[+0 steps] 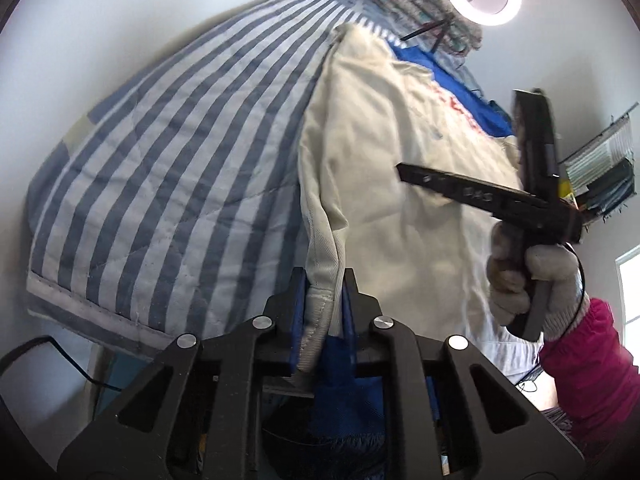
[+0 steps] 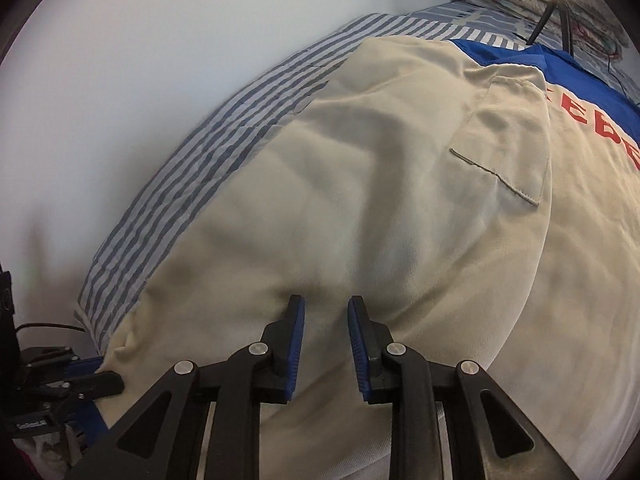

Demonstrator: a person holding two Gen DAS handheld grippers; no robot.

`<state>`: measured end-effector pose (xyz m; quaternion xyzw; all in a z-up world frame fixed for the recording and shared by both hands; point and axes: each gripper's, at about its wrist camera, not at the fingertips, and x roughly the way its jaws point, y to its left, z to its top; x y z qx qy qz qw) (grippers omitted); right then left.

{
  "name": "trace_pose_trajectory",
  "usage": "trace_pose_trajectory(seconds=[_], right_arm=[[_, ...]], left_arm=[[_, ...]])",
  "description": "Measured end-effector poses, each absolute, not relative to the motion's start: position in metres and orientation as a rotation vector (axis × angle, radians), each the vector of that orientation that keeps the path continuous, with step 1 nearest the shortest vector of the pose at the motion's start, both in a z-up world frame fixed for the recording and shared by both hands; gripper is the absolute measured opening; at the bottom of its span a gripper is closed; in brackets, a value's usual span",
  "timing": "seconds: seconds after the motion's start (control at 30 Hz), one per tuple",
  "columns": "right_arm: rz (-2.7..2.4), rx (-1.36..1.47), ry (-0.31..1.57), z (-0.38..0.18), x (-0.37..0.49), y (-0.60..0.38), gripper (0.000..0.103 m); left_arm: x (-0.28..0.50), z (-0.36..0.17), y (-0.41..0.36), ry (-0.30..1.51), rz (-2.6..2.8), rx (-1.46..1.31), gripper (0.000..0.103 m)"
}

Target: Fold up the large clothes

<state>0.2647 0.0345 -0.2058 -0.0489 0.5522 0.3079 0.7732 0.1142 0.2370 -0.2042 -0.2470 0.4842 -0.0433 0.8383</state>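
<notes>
Jaws of the left gripper (image 1: 323,280) pinch the cream garment's (image 2: 360,200) hem; the right gripper (image 2: 326,308) hovers parted above it, holding nothing; spread on the striped quilt (image 1: 160,160), most folding apparently remains.

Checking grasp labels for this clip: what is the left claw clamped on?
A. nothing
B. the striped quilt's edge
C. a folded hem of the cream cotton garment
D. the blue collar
C: in the left wrist view the left claw pinches a stitched hem of the cream cotton garment between its blue pads.
</notes>
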Motion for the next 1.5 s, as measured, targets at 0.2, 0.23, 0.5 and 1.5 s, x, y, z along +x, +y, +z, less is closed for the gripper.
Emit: trace_pose_trajectory(seconds=[0.2,0.23,0.5,1.5], right_arm=[[0.671,0.032,1.190,-0.162,0.293,0.039,0.063],[0.683,0.047,1.194,-0.157,0.296,0.043,0.067],[0.654,-0.059,1.275,-0.157,0.310,0.121,0.067],[0.561,0.468,1.107,-0.157,0.290,-0.060,0.002]], left_arm=[[0.103,-0.177,0.220,0.955,-0.147,-0.469,0.014],[0.102,-0.174,0.217,0.952,-0.157,-0.470,0.014],[0.106,-0.161,0.199,0.934,-0.190,-0.444,0.013],[0.127,-0.119,0.046,0.897,-0.410,-0.120,0.013]])
